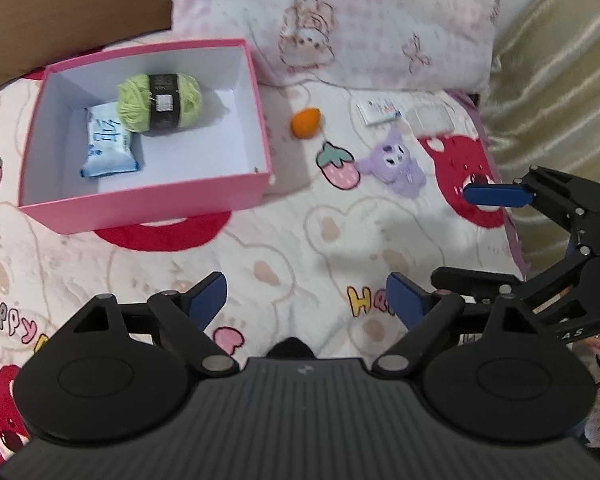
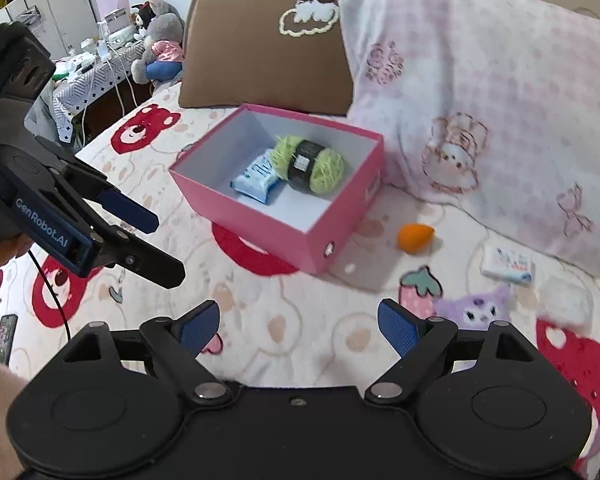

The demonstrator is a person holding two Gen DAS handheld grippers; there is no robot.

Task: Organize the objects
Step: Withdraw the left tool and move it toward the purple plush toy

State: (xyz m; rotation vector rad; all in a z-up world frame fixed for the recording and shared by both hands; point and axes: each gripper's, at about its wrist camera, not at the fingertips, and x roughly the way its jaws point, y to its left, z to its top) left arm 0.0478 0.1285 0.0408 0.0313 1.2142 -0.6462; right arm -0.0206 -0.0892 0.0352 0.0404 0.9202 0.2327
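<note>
A pink box [image 1: 148,210] [image 2: 260,224] sits on the bed and holds a green yarn ball [image 1: 160,102] [image 2: 312,164] and a blue tissue pack [image 1: 108,142] [image 2: 258,180]. To its right on the blanket lie an orange sponge [image 1: 306,121] [image 2: 414,236], a purple plush [image 1: 394,160] [image 2: 476,310], a small white packet [image 1: 378,111] [image 2: 508,266] and a white pad [image 1: 430,116] [image 2: 564,300]. My left gripper [image 1: 306,300] [image 2: 156,248] is open and empty, near the box. My right gripper [image 2: 298,326] [image 1: 456,236] is open and empty, near the plush.
A pink patterned pillow [image 1: 340,20] [image 2: 480,92] and a brown pillow [image 2: 268,48] lie behind the box. A cluttered side table [image 2: 96,68] with plush toys stands far left. A phone [image 2: 4,338] lies at the bed's left edge. Gold fabric [image 1: 560,80] borders the right.
</note>
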